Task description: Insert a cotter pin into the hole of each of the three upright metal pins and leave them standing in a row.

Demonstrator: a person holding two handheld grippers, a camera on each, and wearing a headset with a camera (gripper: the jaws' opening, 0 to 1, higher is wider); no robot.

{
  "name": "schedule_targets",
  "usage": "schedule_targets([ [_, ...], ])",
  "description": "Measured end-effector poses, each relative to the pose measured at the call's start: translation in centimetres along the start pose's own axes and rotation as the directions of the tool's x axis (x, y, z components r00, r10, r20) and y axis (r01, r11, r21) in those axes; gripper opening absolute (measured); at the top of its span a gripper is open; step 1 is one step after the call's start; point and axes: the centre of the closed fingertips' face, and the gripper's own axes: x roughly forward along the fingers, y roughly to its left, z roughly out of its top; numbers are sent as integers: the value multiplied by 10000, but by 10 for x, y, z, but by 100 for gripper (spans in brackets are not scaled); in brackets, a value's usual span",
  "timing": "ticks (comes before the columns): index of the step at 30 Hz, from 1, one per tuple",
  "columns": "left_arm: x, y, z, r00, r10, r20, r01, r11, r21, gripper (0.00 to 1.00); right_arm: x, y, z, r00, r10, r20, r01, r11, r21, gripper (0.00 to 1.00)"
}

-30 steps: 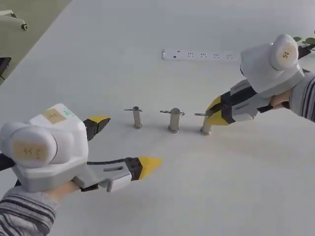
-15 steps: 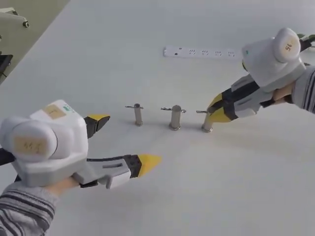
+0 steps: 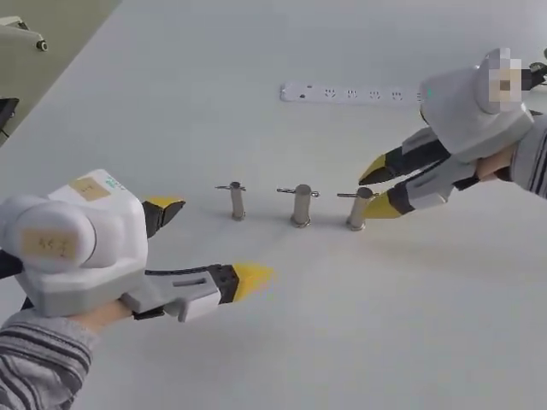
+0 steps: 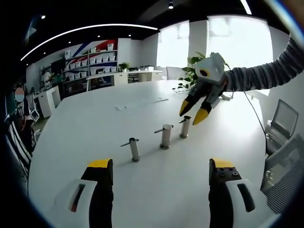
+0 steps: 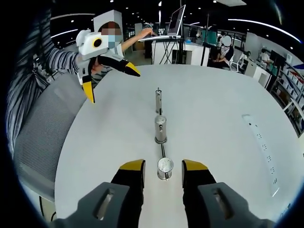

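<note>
Three upright metal pins stand in a row on the white table: left pin, middle pin, right pin. A thin cotter pin crosses the top of each. My right gripper is open, its yellow tips just right of the right pin and apart from it. In the right gripper view that pin stands between the tips of the right gripper. My left gripper hangs open and holds nothing, short of the left pin. Its own view shows the left gripper facing the row.
A white power strip lies at the far side of the table. The table edge runs along the left. Office chairs, desks and people are beyond the table. A grey chair stands near the table's rim.
My right gripper was shut at the top of the right pin; now its jaws have opened and drawn back a little to the right. The left gripper has hardly moved.
</note>
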Motion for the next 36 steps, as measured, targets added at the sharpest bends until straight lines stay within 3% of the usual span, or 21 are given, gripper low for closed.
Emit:
schedule_targets([
  [4,-1,5,2,9998,198,-24,-198,9998,-88,82,-6,-1,1,9975,-707,76,696,9924,1017,32],
  [7,-2,8,1,9994,351,-81,-352,9993,-108,82,-9,1,8,9909,-1176,659,1072,9838,1439,37],
  [10,-3,10,1,9989,452,-106,-454,9988,-160,82,-11,5,11,9784,-1743,1111,1488,9671,2065,39],
  [13,-4,12,2,9984,530,-170,-534,9984,-209,84,-12,9,9,9689,-2167,1195,1806,9494,2571,47],
  [16,-5,12,4,9983,557,-144,-561,9981,-253,85,-14,10,11,9500,-2811,1361,2275,9215,3149,53],
  [18,-5,12,7,9982,591,-110,-594,9979,-256,88,-15,11,12,9325,-3312,1439,2641,8972,3538,54],
  [20,-4,12,8,9981,613,-113,-616,9977,-285,88,-14,15,11,9253,-3532,1382,2801,8821,3789,60],
  [22,-3,12,8,9978,650,-159,-654,9974,-302,90,-14,18,10,9218,-3647,1313,2937,8783,3773,65],
  [24,-3,10,9,9980,620,-138,-624,9977,-269,92,-16,17,10,9043,-4050,1352,3162,8479,4255,68],
  [27,-1,6,8,9982,524,-277,-530,9983,-237,94,-16,20,8,8915,-4290,1454,3182,8215,4732,73],
  [29,0,5,7,9979,560,-310,-566,9983,-168,97,-15,23,5,8910,-4333,1356,3251,8173,4757,76],
  [30,0,5,7,9980,567,-294,-572,9983,-144,98,-17,22,3,8828,-4538,1212,3533,8116,4653,76],
  [31,0,5,8,9980,564,-271,-568,9983,-138,99,-17,23,2,8809,-4588,1160,3601,8089,4648,78],
  [32,0,5,8,9979,584,-269,-589,9981,-163,99,-18,24,2,8734,-4725,1179,3647,7951,4845,79],
  [36,2,2,7,9984,467,-322,-474,9986,-215,99,-21,27,-1,8580,-5013,1114,3743,7591,5326,82],
])
